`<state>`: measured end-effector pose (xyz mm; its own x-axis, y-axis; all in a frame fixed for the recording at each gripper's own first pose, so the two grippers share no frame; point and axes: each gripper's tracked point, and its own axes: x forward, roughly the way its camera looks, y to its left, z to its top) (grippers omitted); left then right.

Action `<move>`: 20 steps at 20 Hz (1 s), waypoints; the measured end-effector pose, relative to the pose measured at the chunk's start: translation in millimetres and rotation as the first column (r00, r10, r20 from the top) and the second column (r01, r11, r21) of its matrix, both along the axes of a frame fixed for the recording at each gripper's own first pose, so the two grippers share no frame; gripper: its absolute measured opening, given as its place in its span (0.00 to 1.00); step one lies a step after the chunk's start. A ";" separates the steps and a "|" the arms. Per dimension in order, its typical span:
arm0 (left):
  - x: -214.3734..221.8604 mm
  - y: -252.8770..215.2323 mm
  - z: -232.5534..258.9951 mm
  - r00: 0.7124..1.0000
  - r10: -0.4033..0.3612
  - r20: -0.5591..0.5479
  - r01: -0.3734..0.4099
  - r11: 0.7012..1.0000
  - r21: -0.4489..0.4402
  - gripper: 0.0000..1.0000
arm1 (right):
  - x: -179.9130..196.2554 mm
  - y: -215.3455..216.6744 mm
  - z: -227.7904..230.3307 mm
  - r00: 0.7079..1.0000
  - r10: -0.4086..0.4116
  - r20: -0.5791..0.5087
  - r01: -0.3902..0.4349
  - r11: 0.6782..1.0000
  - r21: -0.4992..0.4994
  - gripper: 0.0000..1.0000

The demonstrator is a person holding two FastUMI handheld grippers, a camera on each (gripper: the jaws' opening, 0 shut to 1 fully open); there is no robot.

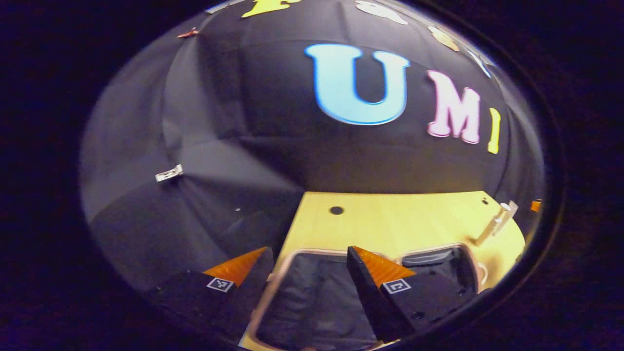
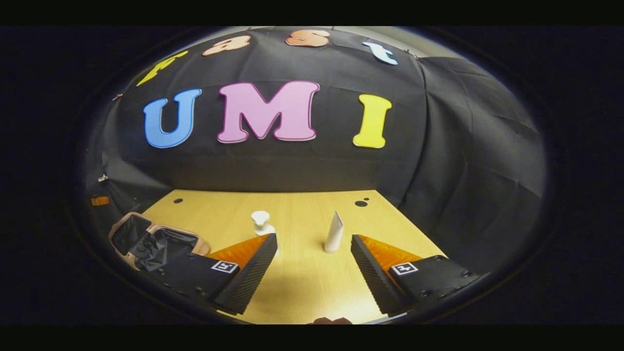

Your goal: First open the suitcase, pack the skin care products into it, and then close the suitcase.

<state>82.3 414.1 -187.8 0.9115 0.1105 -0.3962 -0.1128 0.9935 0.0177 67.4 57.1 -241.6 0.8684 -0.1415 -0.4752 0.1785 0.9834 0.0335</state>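
The small suitcase lies open on the wooden table, showing black lining inside a pale pink rim. My left gripper hovers open right above its near half, nothing between the fingers. A white skin care tube stands off to the right. In the right gripper view the open suitcase sits at the table's left. A white bottle with a round cap and a white tube stand upright mid-table. My right gripper is open and empty, just short of both.
The black cloth wall closes the table's far and side edges. A small orange item sits beyond the table's left edge, the same orange item at far right. Dark holes mark the tabletop.
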 end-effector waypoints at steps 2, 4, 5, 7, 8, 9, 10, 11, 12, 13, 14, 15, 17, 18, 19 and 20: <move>8.9 -115.9 -2.5 0.989 -0.151 0.002 0.151 0.988 -0.030 0.99 | 11.7 -15.8 -22.5 1.000 0.011 -0.022 -0.011 1.000 0.002 0.97; 13.2 -202.5 -6.7 0.970 -0.243 0.018 0.243 0.969 -0.033 0.99 | 23.5 -29.1 -40.5 0.998 0.043 -0.035 -0.044 0.999 -0.012 0.97; 13.4 -246.8 -12.1 0.961 -0.275 0.006 0.275 0.959 -0.065 0.98 | 27.7 -34.0 -49.3 0.997 0.062 -0.037 -0.063 0.998 -0.024 0.97; 15.3 -324.4 -29.6 0.937 -0.348 -0.025 0.342 0.931 -0.129 0.98 | 37.8 -42.3 -71.3 0.994 0.090 -0.059 -0.091 0.996 -0.017 0.98; 23.6 -354.1 -39.6 0.929 -0.369 -0.041 0.362 0.924 -0.122 0.98 | 42.8 -42.8 -80.6 0.992 0.105 -0.064 -0.106 0.994 -0.003 0.97; 36.5 -374.9 -50.0 0.923 -0.380 -0.053 0.372 0.921 -0.118 0.98 | 45.9 -41.6 -91.0 0.989 0.127 -0.074 -0.127 0.992 0.008 0.97; 46.3 -397.5 -55.1 0.919 -0.390 -0.056 0.382 0.917 -0.115 0.98 | 50.3 -43.9 -101.5 0.986 0.141 -0.086 -0.141 0.990 0.003 0.97; 54.0 -415.3 -62.9 0.917 -0.392 -0.075 0.384 0.918 -0.104 0.98 | 53.8 -45.7 -112.4 0.983 0.153 -0.099 -0.154 0.988 0.002 0.98; 61.1 -425.6 -70.8 0.916 -0.387 -0.105 0.379 0.921 -0.090 0.98 | 60.7 -44.9 -121.3 0.980 0.170 -0.100 -0.169 0.986 0.014 0.98; 65.0 -435.4 -78.5 0.909 -0.395 -0.131 0.386 0.918 -0.088 0.98 | 65.7 -46.4 -130.3 0.977 0.183 -0.106 -0.181 0.983 0.028 0.94; 69.9 -446.4 -86.3 0.896 -0.414 -0.161 0.403 0.910 -0.098 0.98 | 70.2 -48.1 -138.3 0.974 0.194 -0.115 -0.190 0.981 0.042 0.97; 78.0 -450.2 -89.4 0.889 -0.424 -0.172 0.414 0.906 -0.091 0.99 | 75.2 -48.3 -147.6 0.972 0.202 -0.122 -0.197 0.979 0.055 0.97; 86.6 -449.8 -87.7 0.890 -0.409 -0.200 0.406 0.912 -0.062 0.99 | 85.2 -45.7 -163.1 0.967 0.218 -0.132 -0.209 0.975 0.081 0.97; 88.7 -452.0 -85.8 0.895 -0.394 -0.208 0.392 0.919 -0.052 0.99 | 89.8 -43.6 -168.8 0.965 0.226 -0.131 -0.216 0.973 0.086 0.94; 90.1 -455.3 -85.8 0.900 -0.378 -0.215 0.377 0.925 -0.046 0.99 | 95.0 -42.1 -174.0 0.964 0.233 -0.130 -0.223 0.971 0.089 0.94; 92.9 -457.3 -84.1 0.905 -0.365 -0.218 0.365 0.930 -0.042 0.98 | 99.8 -40.0 -180.7 0.961 0.241 -0.132 -0.230 0.969 0.095 0.94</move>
<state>175.2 -43.2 -271.9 0.7790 -0.2129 -0.5897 0.2640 0.9645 0.0005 167.2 17.1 -422.3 0.7956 0.1014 -0.5973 -0.0493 0.9935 0.1030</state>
